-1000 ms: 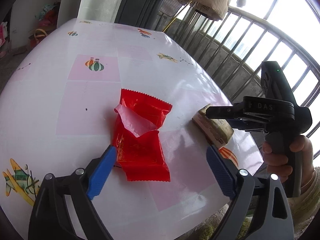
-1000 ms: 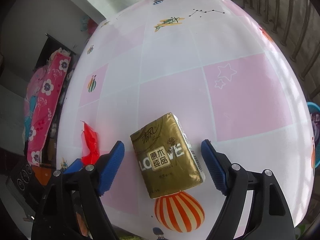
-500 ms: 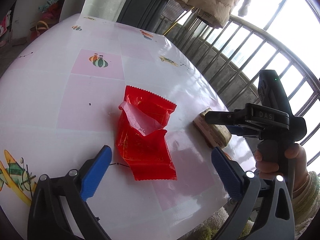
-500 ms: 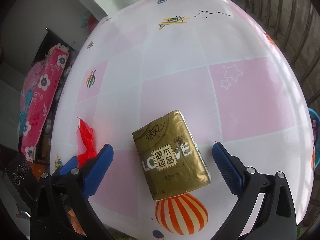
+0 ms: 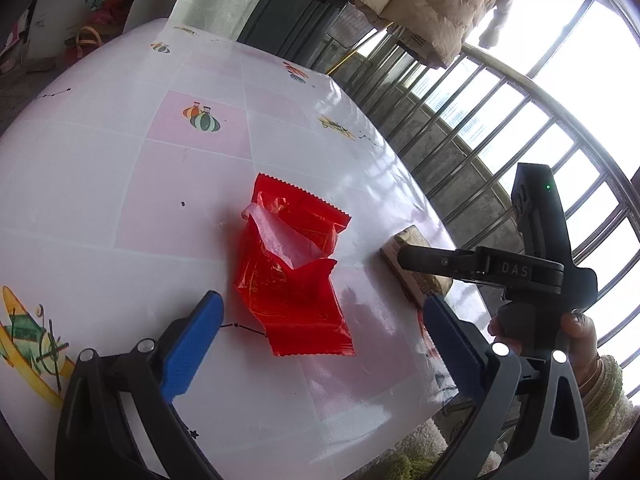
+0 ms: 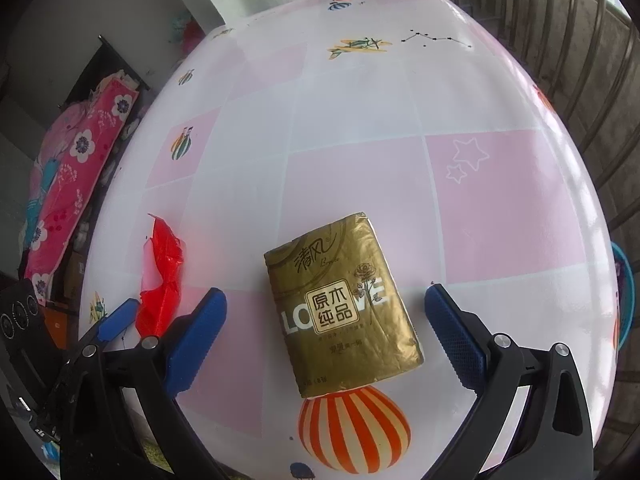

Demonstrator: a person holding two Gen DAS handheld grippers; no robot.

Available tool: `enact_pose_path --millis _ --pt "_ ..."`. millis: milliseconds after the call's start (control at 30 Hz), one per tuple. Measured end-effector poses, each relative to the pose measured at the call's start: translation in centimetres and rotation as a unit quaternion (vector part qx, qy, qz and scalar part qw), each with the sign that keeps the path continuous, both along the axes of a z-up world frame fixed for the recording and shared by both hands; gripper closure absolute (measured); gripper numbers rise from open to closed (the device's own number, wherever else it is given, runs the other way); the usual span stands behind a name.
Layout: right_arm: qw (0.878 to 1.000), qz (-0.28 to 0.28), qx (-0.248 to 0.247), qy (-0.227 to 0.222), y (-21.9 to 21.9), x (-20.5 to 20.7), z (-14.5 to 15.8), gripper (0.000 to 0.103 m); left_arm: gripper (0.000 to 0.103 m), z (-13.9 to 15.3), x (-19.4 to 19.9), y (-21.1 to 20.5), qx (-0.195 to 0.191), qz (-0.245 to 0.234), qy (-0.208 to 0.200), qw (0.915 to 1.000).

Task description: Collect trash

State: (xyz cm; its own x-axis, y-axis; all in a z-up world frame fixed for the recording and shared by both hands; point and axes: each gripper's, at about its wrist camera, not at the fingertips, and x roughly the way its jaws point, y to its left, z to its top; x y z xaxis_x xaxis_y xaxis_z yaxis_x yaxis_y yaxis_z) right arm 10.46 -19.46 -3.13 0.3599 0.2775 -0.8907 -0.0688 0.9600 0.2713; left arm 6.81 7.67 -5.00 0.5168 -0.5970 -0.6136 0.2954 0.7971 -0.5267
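Observation:
A torn red plastic wrapper lies flat on the pink-and-white table. My left gripper is open and empty, its blue pads on either side of the wrapper's near end, above the table. A gold tissue pack lies near the table's front edge. My right gripper is open and empty, its jaws wide on either side of the pack. The wrapper also shows at the left of the right wrist view. The pack is partly hidden behind the right gripper in the left wrist view.
A metal railing runs along the table's right side, with a beige coat hanging over it. A pink floral quilt lies beyond the table's left edge. A blue basin shows below the table's right edge.
Both grippers have pulled back a little from their objects, and their jaws have opened wider. The wrapper and the tissue pack have not moved.

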Motion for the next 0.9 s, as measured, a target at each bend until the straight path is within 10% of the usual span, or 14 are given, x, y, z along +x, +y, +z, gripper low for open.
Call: enact_pose_path --millis 900 --pt "0.998 -0.003 0.046 -0.032 -1.8 -1.5 0.2 0.008 0.006 0.8 -0.8 1.6 -0.024 0.022 -0.026 0.9991"
